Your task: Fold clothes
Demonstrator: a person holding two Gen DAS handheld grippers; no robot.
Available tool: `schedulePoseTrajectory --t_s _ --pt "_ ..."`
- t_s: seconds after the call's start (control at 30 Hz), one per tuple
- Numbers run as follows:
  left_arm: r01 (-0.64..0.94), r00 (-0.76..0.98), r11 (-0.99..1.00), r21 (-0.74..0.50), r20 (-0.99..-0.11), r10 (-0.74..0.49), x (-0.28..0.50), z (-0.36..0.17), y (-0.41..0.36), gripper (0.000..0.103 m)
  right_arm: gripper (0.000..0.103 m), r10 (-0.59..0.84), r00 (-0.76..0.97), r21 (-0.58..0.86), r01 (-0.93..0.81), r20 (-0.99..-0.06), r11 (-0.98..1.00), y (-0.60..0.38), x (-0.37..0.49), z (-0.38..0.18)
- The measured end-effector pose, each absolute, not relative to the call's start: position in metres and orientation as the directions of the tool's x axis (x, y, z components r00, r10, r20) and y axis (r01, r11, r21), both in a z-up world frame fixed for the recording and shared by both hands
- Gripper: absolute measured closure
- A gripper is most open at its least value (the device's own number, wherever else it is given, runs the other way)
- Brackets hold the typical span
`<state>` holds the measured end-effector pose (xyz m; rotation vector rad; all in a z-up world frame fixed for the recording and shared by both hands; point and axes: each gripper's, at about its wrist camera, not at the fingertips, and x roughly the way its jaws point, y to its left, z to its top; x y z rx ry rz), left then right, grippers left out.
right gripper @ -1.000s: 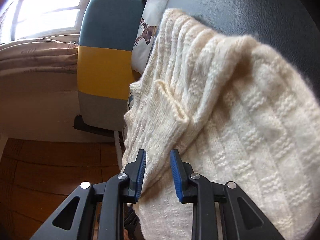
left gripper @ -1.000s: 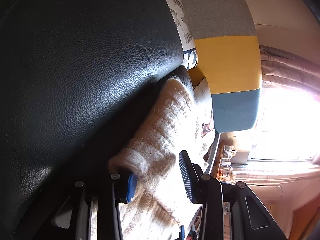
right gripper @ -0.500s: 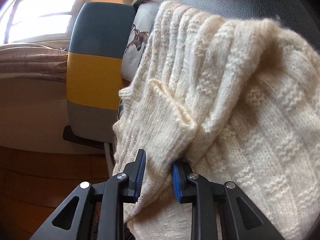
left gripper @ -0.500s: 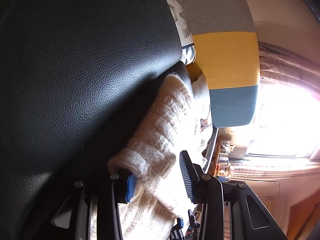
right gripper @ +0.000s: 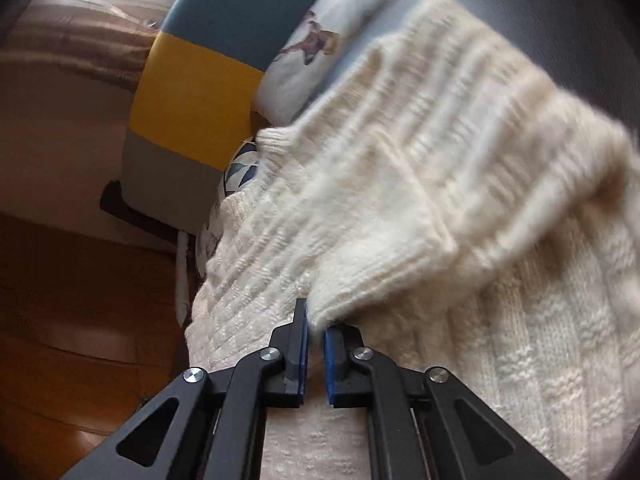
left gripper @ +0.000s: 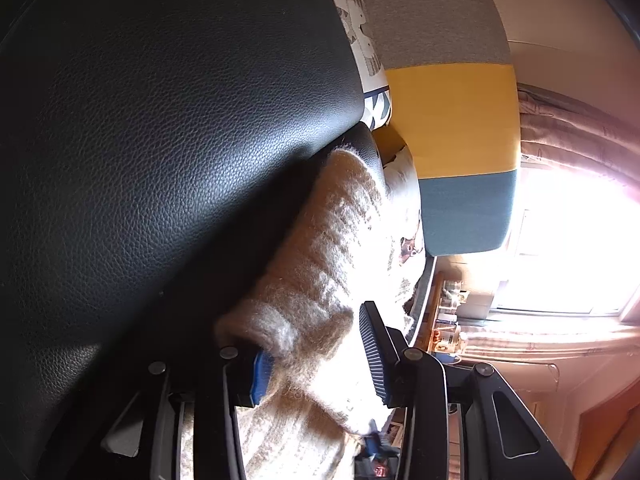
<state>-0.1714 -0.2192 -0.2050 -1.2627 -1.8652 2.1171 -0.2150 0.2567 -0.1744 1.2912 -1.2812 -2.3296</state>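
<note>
Right gripper [right gripper: 315,354] fingers now clamped on cream sweater [right gripper: 420,184] cuff.

My left wrist camera looks forward along its two black blue-padded fingers [left gripper: 264,376], pressed very close to the black grained leather sofa [left gripper: 160,140], with the cream ribbed knit sweater [left gripper: 320,272] filling the gap just ahead. It faces a bright window [left gripper: 568,240]. My right wrist camera sits equally close over the same sweater [right gripper: 420,160], blurred, angled towards the brown wooden floor [right gripper: 72,300]. Both views share the sweater, the sofa [right gripper: 540,8] and the grey, yellow and teal banded cushioned chair [left gripper: 452,116] [right gripper: 192,96].
</note>
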Motion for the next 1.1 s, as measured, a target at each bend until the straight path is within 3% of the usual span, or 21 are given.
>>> schedulePoseTrajectory --t_s 0.17,0.3,0.5,0.63,0.8,0.93,1.0,1.1 --pt "0.393 -0.695 -0.328 -0.859 -0.511 0.506 -0.177 -0.186 -0.213 0.069 0.098 -0.429 -0.705 0.654 -0.064 -0.564 -0.754 0.258 -0.228 -0.077" --pt "0.339 -0.688 -0.415 -0.844 -0.523 0.503 -0.185 -0.171 -0.198 0.074 0.098 -0.352 -0.722 0.575 -0.077 -0.596 -0.814 0.269 -0.231 -0.06" --pt "0.37 -0.617 -0.486 -0.792 -0.6 0.508 -0.19 -0.174 -0.176 0.074 0.098 -0.334 -0.61 0.583 -0.267 -0.718 -0.767 0.303 -0.22 -0.154" --pt "0.385 -0.623 -0.475 -0.791 -0.603 0.499 -0.181 -0.179 -0.181 0.078 0.098 -0.364 -0.604 0.625 -0.3 -0.709 -0.721 0.31 -0.208 -0.186" --pt "0.4 -0.636 -0.464 -0.79 -0.604 0.48 -0.17 -0.187 -0.185 0.092 0.096 -0.413 -0.622 0.688 -0.295 -0.665 -0.663 0.315 -0.205 -0.195" --pt "0.379 -0.632 -0.42 -0.824 -0.562 0.533 -0.158 -0.189 -0.197 0.091 0.085 -0.48 -0.624 0.747 -0.269 -0.616 -0.608 0.326 -0.201 -0.194" --pt "0.378 -0.636 -0.397 -0.837 -0.546 0.546 -0.151 -0.186 -0.207 0.079 0.083 -0.505 -0.625 0.766 -0.253 -0.595 -0.59 0.331 -0.198 -0.192" --pt "0.371 -0.652 -0.389 -0.843 -0.535 0.537 -0.139 -0.178 -0.224 0.078 0.079 -0.496 -0.626 0.744 -0.214 -0.602 -0.633 0.333 -0.188 -0.177"
